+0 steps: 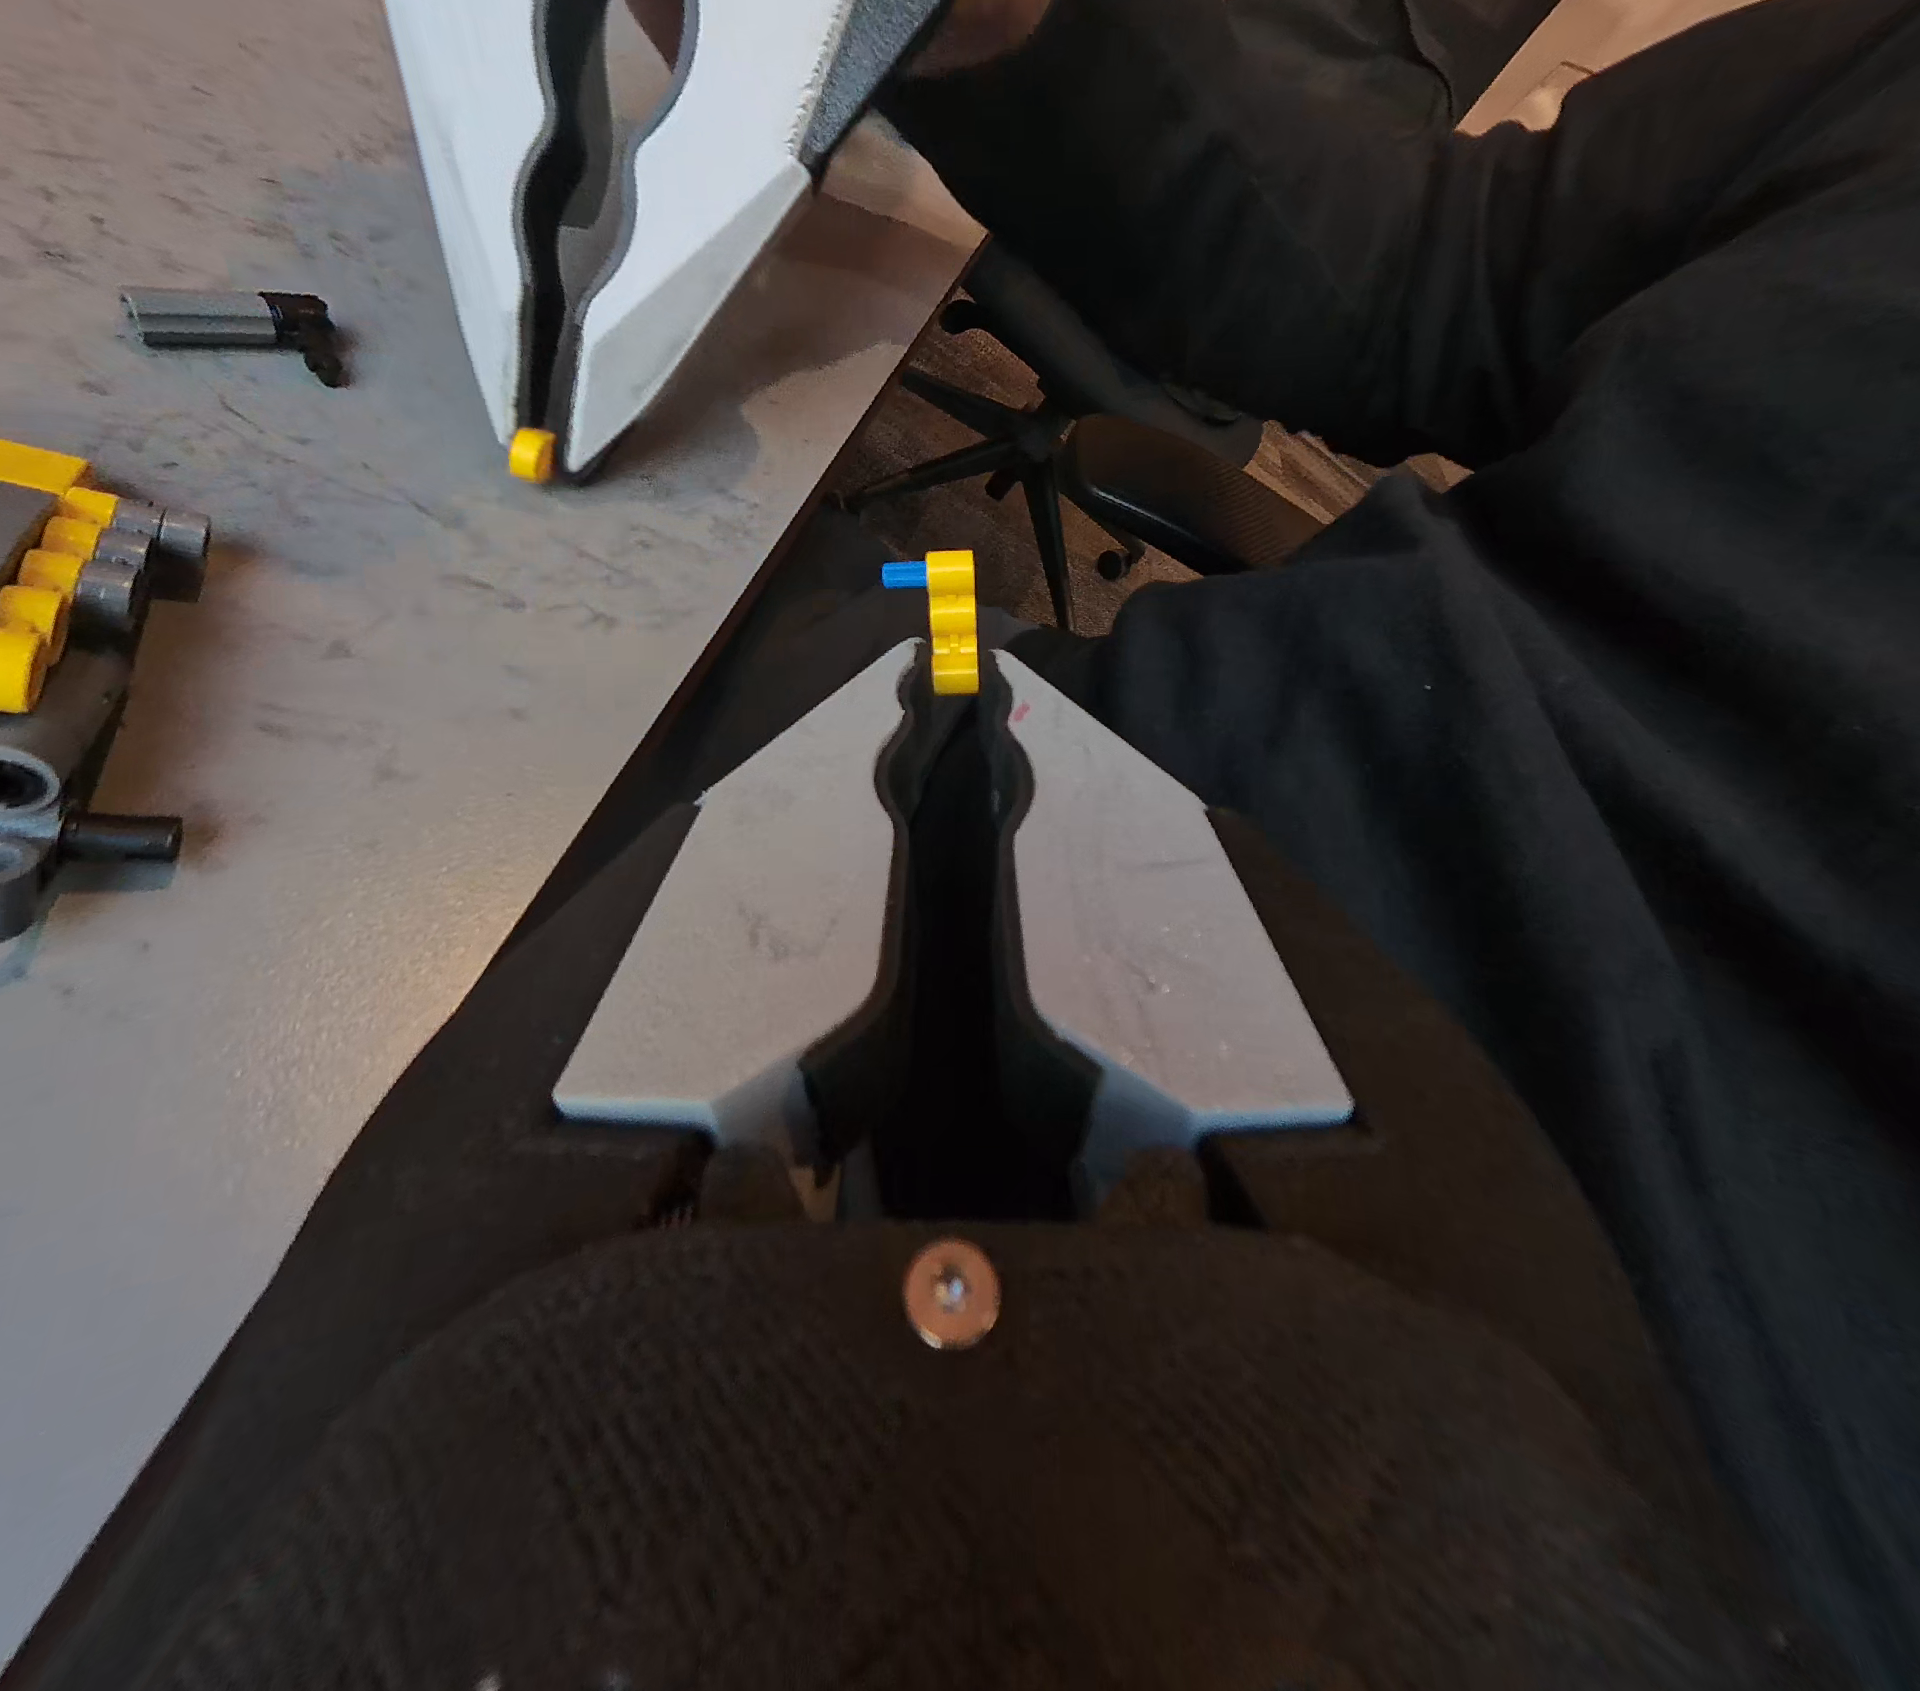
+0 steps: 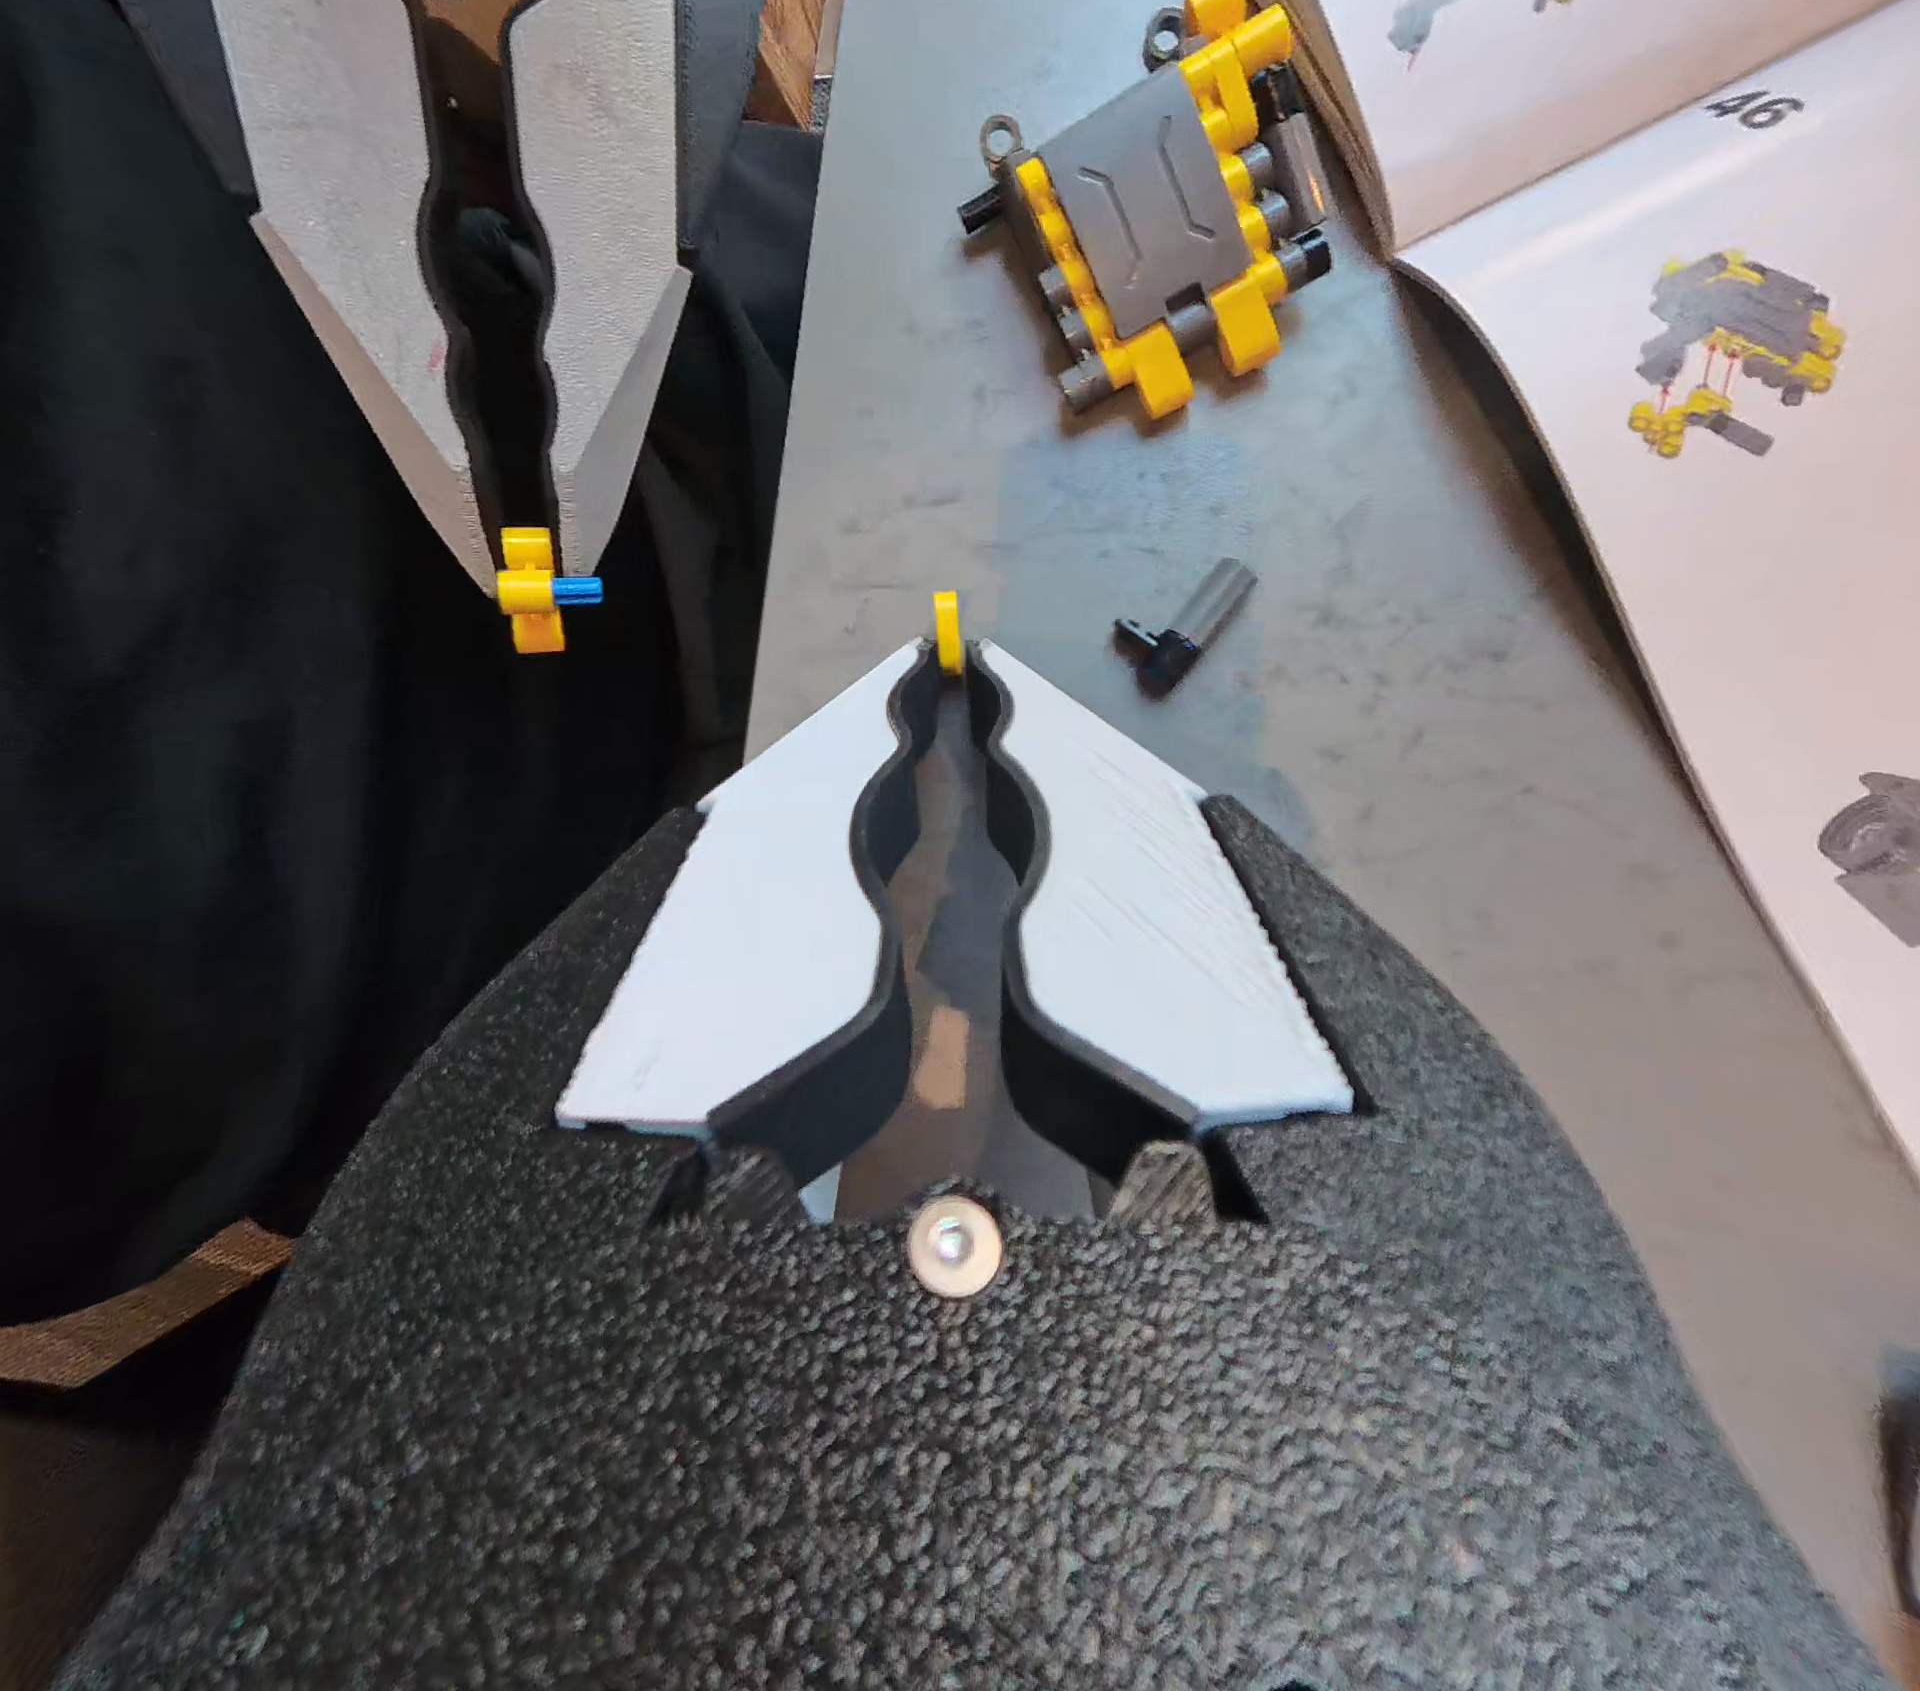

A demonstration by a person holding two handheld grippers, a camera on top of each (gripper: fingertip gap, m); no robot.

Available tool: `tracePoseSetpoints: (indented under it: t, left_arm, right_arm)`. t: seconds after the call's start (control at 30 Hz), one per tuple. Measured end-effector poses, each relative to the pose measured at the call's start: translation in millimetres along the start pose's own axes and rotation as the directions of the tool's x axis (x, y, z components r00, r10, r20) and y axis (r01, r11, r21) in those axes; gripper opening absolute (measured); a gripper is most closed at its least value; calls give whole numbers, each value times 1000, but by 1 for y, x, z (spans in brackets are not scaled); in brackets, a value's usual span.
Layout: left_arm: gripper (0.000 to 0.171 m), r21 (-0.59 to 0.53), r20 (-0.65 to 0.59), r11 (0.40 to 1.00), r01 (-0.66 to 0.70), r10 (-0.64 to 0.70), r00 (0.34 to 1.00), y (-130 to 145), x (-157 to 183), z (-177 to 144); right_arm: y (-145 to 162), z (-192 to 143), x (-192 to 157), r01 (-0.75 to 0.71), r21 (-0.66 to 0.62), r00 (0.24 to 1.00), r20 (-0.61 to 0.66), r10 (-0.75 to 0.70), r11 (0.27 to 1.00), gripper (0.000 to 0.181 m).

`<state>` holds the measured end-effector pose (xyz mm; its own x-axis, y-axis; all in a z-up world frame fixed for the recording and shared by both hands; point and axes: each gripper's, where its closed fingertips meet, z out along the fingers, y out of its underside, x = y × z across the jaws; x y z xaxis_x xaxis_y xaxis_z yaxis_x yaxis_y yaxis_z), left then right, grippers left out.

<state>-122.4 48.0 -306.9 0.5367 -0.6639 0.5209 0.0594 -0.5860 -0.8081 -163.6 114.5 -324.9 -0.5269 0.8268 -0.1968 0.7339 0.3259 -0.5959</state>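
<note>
My left gripper (image 1: pixel 951 665) hangs off the edge of the table (image 1: pixel 312 966), over my dark clothing, its jaws pinched on a small yellow connector (image 1: pixel 952 623) with a blue pin (image 1: pixel 902 574) sticking out sideways near its far end. My right gripper (image 2: pixel 948 649) is over the tabletop, jaws closed on a small yellow bush (image 2: pixel 945 628) that pokes out past the tips. The surface is a grey, scuffed slab with darker smudges and a dark edge. On it lies a half-built grey and yellow brick assembly (image 2: pixel 1153 207), flat, with a grey panel on top and black pins at its sides. Nearer my right gripper rests a loose grey tube with a black connector (image 2: pixel 1184 628) on one end. An open instruction booklet (image 2: pixel 1662 187) lies along the far side, just beside the assembly. Beyond the table edge I see a black office chair base (image 1: pixel 1039 457) on a brownish floor, and shelving farther back in warm light.
</note>
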Motion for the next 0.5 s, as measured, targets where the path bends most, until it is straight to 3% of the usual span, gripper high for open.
tracePoseSetpoints:
  t: [0.23,0.5]
  left_arm:
    - [6,1,-7,1000,9,-9,1000,1,-1,0]
    - [6,-2,-11,1000,10,-10,1000,2,-1,0]
  right_arm:
    - [-3,-4,2,70,-16,997,-19,-71,997,9]
    - [-10,-8,0,272,1,958,-88,-271,962,9]
